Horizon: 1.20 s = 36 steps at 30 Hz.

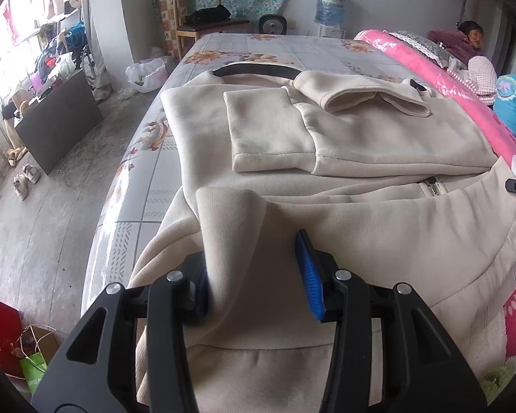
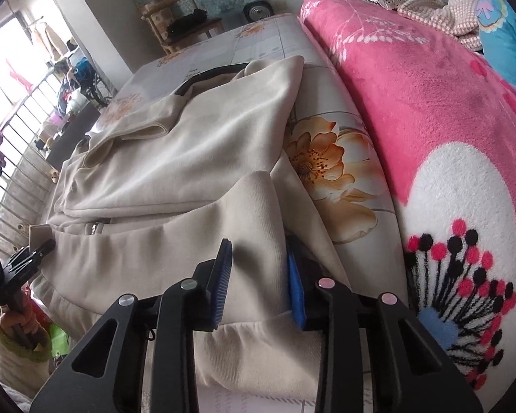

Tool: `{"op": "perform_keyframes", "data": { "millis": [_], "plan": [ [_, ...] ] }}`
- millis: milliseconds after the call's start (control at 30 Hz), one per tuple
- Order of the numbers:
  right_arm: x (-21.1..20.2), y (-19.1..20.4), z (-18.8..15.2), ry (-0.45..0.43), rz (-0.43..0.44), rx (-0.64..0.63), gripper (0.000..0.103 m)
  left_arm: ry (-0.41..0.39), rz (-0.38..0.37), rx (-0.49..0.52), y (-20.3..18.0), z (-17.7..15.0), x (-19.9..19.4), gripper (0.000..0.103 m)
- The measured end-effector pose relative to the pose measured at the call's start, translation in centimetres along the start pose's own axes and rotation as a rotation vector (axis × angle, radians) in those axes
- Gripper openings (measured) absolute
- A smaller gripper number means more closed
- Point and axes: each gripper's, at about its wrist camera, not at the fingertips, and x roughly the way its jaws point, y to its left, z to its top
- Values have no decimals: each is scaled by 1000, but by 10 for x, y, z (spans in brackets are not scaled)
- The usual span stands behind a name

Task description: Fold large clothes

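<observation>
Between the two pairs of tongs, on the flower-printed bed sheet (image 2: 326, 158), lies a cream zip-up jacket (image 1: 378, 130), its far half already folded with both sleeves laid across the chest. Nearest the person, the ribbed hem of that jacket is bunched up into each tool. At the left gripper (image 1: 254, 272), a raised fold of the hem (image 1: 230, 227) stands between the blue-padded fingers (image 1: 311, 275); the cloth touches the left-hand pad, while the right-hand pad stands apart from it, so I cannot tell whether this is a firm pinch. At the right gripper (image 2: 258, 275), another ridge of cream fabric fills the gap and both pads press against it, a clamped hold. Just right of that tool, a pink fleece blanket (image 2: 430, 103) with white and black flowers is heaped along the bed. Far to its left, a hand (image 2: 17, 323) in a green-cuffed sleeve holds the other tool's handle.
</observation>
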Motion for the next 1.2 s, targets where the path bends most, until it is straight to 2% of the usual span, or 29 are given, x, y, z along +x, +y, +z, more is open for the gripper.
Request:
{"op": "perform_keyframes", "data": {
  "millis": [133, 200, 433, 1200],
  "plan": [
    [1, 16, -1, -11, -104, -66, 22, -6, -13, -1, 2, -1, 0, 42],
    [-4, 26, -5, -26, -146, -104, 16, -6, -20, 0, 3, -1, 0, 43],
    [-4, 47, -14, -54, -269, -204, 15, 3, -19, 16, 1, 1, 0, 43],
    [4, 38, -17, -66, -238, -191, 17, 16, 46, 30, -6, 2, 0, 44]
  ]
}}
